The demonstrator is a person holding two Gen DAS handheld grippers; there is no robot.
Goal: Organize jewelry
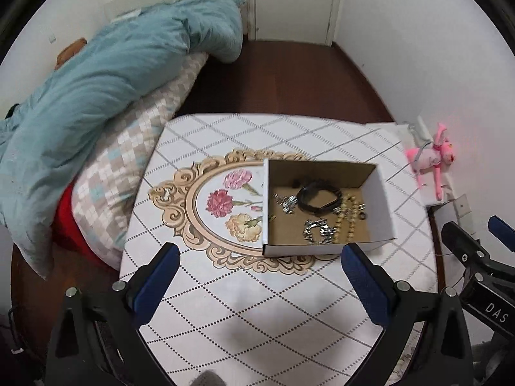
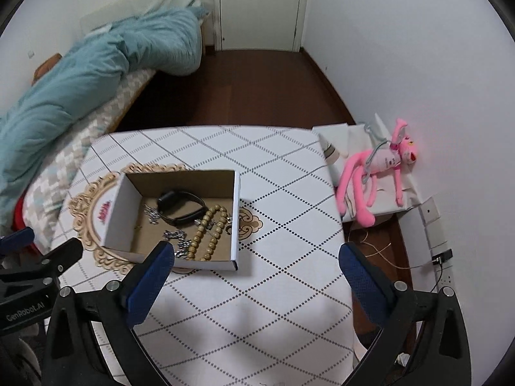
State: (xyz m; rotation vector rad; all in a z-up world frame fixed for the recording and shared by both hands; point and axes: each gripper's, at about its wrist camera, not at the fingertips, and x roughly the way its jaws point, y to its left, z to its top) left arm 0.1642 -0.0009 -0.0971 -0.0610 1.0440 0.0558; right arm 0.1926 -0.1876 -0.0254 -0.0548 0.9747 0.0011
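Observation:
A white cardboard box with a brown inside sits on the table. In it lie a black wristband, a beige bead string, and silver chain pieces. My left gripper is open and empty, hovering over the table just in front of the box. My right gripper is open and empty, in front and to the right of the box. Each gripper shows at the edge of the other's view.
The table has a white diamond-pattern cloth with a floral oval print. A bed with a teal duvet lies left. A pink plush toy lies on a white stand at the right wall.

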